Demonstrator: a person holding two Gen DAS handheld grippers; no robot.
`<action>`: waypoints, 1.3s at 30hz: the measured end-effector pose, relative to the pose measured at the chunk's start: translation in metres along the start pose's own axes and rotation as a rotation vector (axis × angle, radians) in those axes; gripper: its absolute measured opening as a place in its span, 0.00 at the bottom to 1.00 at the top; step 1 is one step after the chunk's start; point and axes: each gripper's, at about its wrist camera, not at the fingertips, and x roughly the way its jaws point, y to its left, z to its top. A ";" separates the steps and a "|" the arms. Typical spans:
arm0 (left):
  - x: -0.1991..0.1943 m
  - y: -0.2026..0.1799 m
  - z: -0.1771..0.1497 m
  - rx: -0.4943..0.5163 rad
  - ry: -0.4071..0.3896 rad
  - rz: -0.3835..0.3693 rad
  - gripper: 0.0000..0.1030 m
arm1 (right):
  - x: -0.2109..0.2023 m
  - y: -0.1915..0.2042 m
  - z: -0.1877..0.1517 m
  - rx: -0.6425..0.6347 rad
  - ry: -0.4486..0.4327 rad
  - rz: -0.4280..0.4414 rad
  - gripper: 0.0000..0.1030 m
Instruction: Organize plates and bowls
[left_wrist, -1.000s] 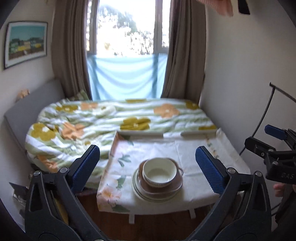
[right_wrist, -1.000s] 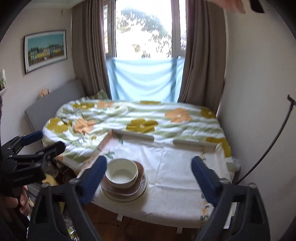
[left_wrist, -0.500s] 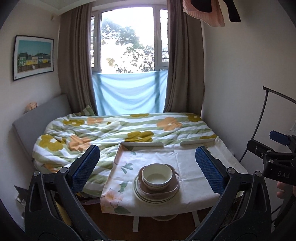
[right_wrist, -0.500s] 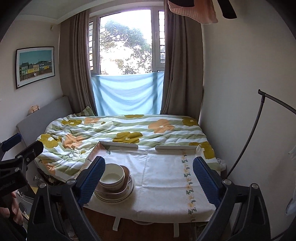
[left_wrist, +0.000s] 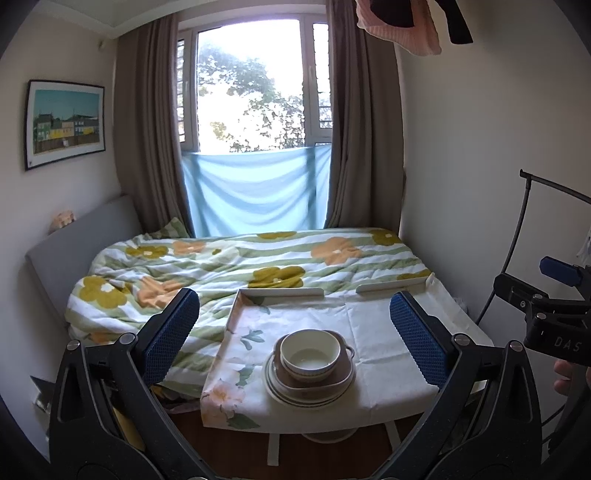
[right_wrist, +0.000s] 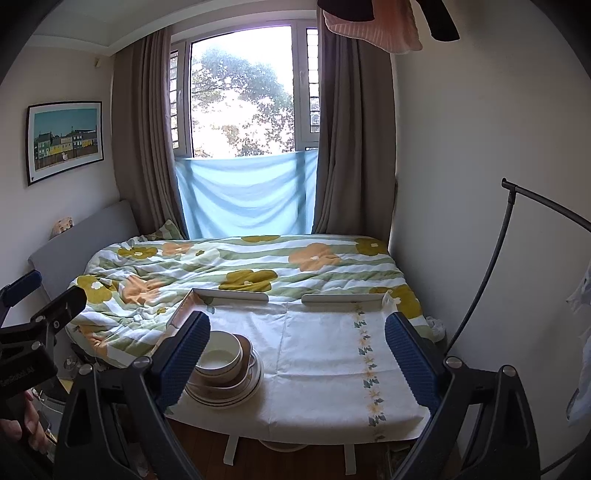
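Left wrist view: pulled back and tipped up since a moment ago, so more window, stack (left_wrist: 309, 369) smaller. One white round bowl (left_wrist: 309, 354), one brown dish (left_wrist: 343, 373), striped plates (left_wrist: 273, 384) under, count unclear, near front left corner of cloth-covered surface (left_wrist: 369, 321). Left gripper (left_wrist: 293, 343) fingers spread, empty.

Right wrist view: same pull-back. Same one stack, partly hidden. Right gripper (right_wrist: 297, 354) fingers spread, empty. Fits tidied or waiting.

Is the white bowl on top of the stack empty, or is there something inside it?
Empty. The white bowl stands upright on the brown dish, and only its bare pale bottom shows.
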 end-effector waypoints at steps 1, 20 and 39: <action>0.000 0.000 0.000 0.001 -0.001 0.001 1.00 | 0.000 0.000 0.000 0.000 0.000 -0.001 0.91; 0.003 -0.004 0.002 0.008 0.002 -0.008 1.00 | 0.002 -0.003 0.004 0.004 0.009 -0.012 0.91; 0.014 0.016 -0.003 0.007 0.049 -0.009 1.00 | 0.009 0.001 0.001 0.006 0.023 -0.025 0.91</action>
